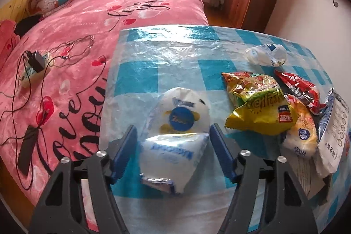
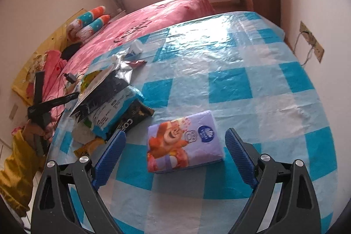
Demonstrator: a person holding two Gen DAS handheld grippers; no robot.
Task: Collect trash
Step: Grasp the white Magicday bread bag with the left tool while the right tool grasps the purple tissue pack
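— What is seen on the checked cloth?
— A crumpled white wrapper (image 1: pixel 175 131) with a blue round logo, lying flat; beside it, a heap of snack bags (image 1: pixel 263 106), yellow and red.
— And further off?
— A lilac tissue pack (image 2: pixel 184 142) printed with a cartoon bear, laid flat, apart.

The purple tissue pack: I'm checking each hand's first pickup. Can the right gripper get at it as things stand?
Probably yes. The purple tissue pack lies alone on the checked tablecloth, between the open fingers of the right gripper. Neither pad touches it; the wrapper pile sits off to one side.
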